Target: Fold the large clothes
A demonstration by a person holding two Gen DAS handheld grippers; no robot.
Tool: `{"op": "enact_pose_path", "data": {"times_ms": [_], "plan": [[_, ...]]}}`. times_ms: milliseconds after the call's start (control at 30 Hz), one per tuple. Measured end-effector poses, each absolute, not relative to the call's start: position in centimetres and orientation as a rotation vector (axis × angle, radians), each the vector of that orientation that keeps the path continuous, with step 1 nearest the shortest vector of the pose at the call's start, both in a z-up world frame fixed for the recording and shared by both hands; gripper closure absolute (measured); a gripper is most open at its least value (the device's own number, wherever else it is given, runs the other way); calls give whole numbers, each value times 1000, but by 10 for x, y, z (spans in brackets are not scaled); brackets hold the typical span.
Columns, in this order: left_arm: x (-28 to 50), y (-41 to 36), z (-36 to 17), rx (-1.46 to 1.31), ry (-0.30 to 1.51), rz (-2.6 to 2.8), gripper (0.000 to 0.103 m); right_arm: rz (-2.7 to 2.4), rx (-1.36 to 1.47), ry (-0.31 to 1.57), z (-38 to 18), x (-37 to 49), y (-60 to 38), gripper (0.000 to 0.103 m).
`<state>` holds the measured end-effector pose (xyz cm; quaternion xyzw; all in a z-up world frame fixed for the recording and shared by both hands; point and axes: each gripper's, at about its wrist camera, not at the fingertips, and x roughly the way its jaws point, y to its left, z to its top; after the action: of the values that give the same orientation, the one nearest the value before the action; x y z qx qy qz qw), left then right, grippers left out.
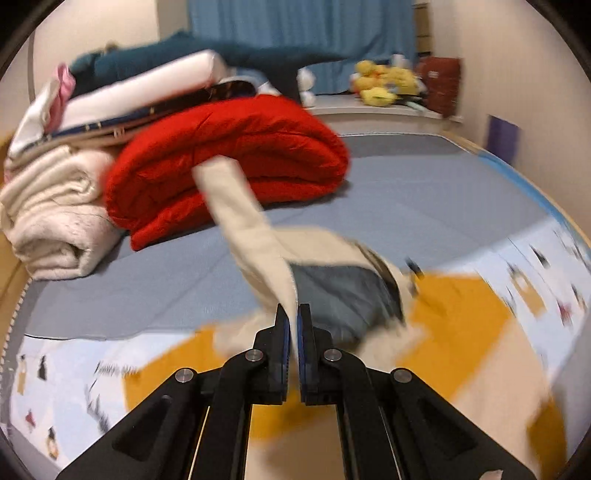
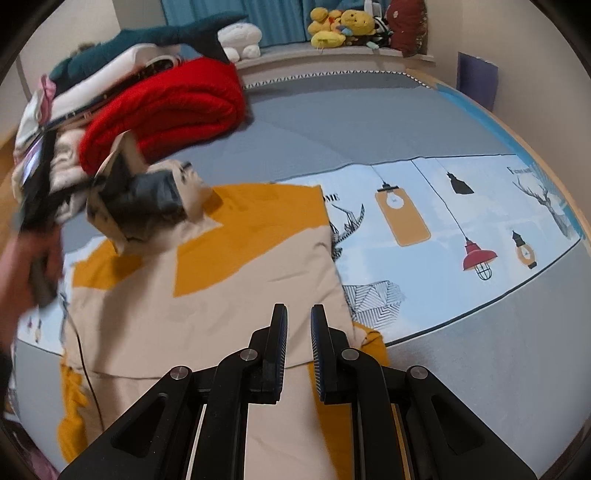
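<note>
A large cream and mustard-yellow garment lies spread on the bed. My left gripper is shut on a cream strip of it, which rises away from the fingers, blurred, with grey lining showing beside it. In the right wrist view the same lifted part hangs bunched at the left, below a blurred black gripper body held by a hand. My right gripper hovers over the garment's near right edge, its jaws a narrow gap apart with nothing between them.
A folded red blanket and a rolled cream blanket sit at the back left under a pile of bedding. Plush toys line the far ledge. A printed sheet crosses the grey bed cover to the right.
</note>
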<state>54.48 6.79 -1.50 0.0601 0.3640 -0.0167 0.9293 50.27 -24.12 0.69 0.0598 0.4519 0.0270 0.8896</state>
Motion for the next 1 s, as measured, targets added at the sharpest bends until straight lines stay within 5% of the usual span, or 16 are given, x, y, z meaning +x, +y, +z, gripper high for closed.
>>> {"op": "enact_pose_path", "data": {"times_ms": [133, 333, 667, 1000], "plan": [[456, 64, -33, 129, 800, -36, 95, 85, 143, 913, 18, 493, -233, 89], [370, 97, -45, -223, 845, 34, 94, 114, 141, 894, 24, 486, -222, 88], [410, 137, -100, -614, 1006, 83, 68, 209, 212, 943, 4, 492, -206, 88], [416, 128, -169, -969, 1221, 3, 69, 349, 296, 1049, -39, 507, -168, 88]]}}
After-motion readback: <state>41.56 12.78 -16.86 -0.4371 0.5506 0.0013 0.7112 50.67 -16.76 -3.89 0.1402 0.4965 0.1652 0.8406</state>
